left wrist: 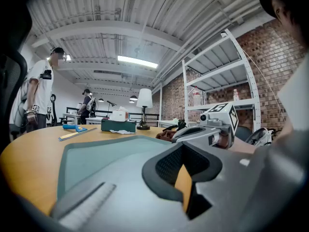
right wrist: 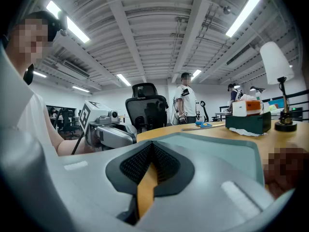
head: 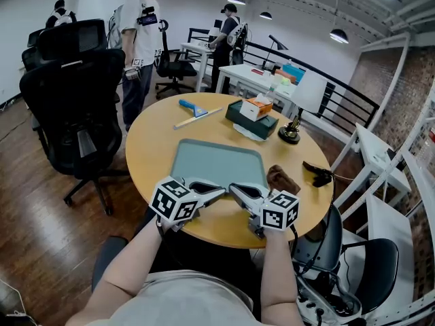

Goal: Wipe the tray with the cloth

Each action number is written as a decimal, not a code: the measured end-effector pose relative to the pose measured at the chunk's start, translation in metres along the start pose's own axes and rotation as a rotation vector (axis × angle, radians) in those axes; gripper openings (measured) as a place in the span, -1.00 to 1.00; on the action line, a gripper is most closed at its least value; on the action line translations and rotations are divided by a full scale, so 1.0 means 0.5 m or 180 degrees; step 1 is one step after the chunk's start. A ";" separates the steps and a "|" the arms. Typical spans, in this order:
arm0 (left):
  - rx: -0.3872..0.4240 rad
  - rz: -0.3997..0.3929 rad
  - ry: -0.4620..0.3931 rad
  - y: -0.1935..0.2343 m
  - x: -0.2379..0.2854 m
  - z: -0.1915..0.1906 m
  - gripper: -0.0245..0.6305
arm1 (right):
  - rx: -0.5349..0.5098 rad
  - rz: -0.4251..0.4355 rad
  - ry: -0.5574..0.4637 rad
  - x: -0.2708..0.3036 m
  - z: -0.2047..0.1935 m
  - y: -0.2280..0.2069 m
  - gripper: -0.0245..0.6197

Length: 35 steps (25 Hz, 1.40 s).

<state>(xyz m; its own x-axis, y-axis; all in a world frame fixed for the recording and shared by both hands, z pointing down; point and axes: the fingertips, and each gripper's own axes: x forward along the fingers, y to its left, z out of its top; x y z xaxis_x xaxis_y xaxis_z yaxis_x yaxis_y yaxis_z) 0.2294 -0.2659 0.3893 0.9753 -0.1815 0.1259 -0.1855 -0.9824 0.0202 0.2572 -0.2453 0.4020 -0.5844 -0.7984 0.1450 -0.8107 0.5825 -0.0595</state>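
Note:
A teal tray (head: pixel 216 161) lies in the middle of the round yellow table (head: pixel 149 148). The brown cloth (head: pixel 281 179) sits crumpled on the table just off the tray's right edge. Both grippers rest at the tray's near edge with their tips pointing toward each other. My left gripper (head: pixel 219 192) is shut and holds nothing; my right gripper (head: pixel 234 189) is shut and empty too. In the left gripper view the shut jaws lie over the tray (left wrist: pixel 91 161), with the cloth (left wrist: pixel 165 135) beyond. In the right gripper view the tray (right wrist: pixel 227 156) stretches ahead.
A green tissue box (head: pixel 252 117), a blue scraper (head: pixel 193 106), a pale stick (head: pixel 198 117) and a lamp base (head: pixel 290 135) stand on the table's far half. A black clip-like object (head: pixel 319 175) lies at the right edge. A black office chair (head: pixel 73 104) stands left; people stand behind.

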 end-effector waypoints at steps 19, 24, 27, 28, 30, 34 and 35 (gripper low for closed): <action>-0.0018 0.0018 0.0002 0.005 -0.002 0.001 0.05 | -0.0404 -0.1182 0.1251 -0.222 0.006 -0.340 -0.24; -0.0013 0.0011 0.0005 0.004 0.003 0.001 0.06 | -0.0179 -0.1177 0.1618 -0.240 -0.051 -0.405 -0.06; -0.0014 0.0014 0.0010 0.004 0.003 0.000 0.06 | -0.0074 -0.1113 0.1849 -0.239 -0.089 -0.429 0.03; -0.0014 0.0015 0.0010 0.004 0.003 0.000 0.05 | -0.0081 -0.1078 0.1974 -0.238 -0.105 -0.433 0.05; -0.0013 0.0013 0.0008 0.003 0.005 0.000 0.06 | -0.0102 -0.1009 0.2215 -0.236 -0.138 -0.438 0.02; -0.0008 0.0011 0.0014 0.001 0.002 0.002 0.06 | -0.0249 -0.1105 0.2336 -0.232 -0.141 -0.439 -0.48; -0.0005 0.0013 0.0015 0.002 0.001 0.003 0.06 | -0.0326 -0.1178 0.2320 -0.232 -0.128 -0.440 -0.49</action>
<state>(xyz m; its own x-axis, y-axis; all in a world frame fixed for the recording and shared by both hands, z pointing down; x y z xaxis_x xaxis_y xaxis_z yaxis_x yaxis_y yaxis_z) 0.2299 -0.2670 0.3877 0.9739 -0.1855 0.1306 -0.1898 -0.9816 0.0211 0.5057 -0.2711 0.4616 -0.0807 -0.6627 0.7445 -0.9181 0.3403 0.2033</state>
